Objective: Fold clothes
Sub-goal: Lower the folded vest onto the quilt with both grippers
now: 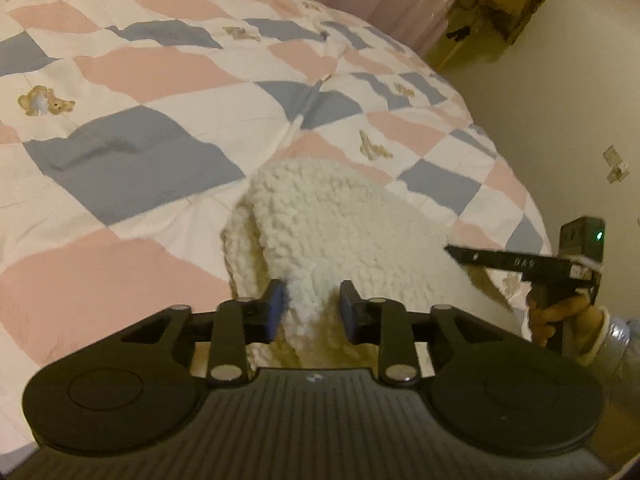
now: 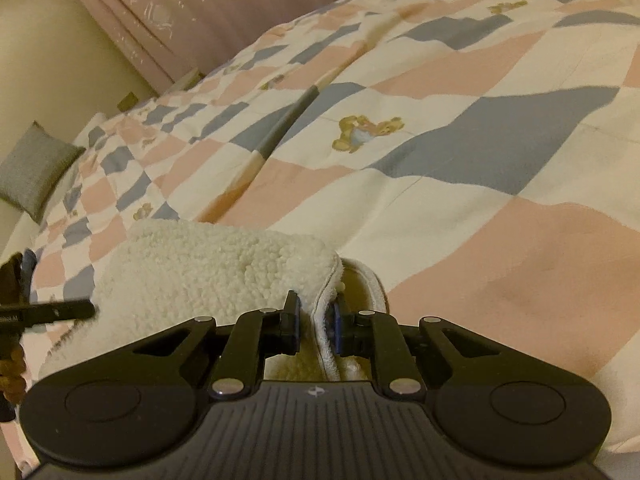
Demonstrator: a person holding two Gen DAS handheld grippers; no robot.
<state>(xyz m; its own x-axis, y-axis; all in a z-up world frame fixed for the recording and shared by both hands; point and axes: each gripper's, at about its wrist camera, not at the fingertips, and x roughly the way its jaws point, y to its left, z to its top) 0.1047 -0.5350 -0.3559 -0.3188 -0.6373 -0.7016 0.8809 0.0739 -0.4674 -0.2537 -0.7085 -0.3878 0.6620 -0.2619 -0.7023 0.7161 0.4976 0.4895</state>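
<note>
Two edges of the cream fleece garment (image 1: 320,220) sit pinched in your grippers, bunched above the checked quilt (image 1: 120,80): your left gripper (image 1: 314,308) clamps one fold, your right gripper (image 2: 316,320) clamps the hem.

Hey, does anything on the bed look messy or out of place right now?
Only the fleece garment: it sits bunched in a rumpled heap on the quilt, not spread flat. A long ridge creases the quilt. Nothing looks spilled or damaged.
</note>
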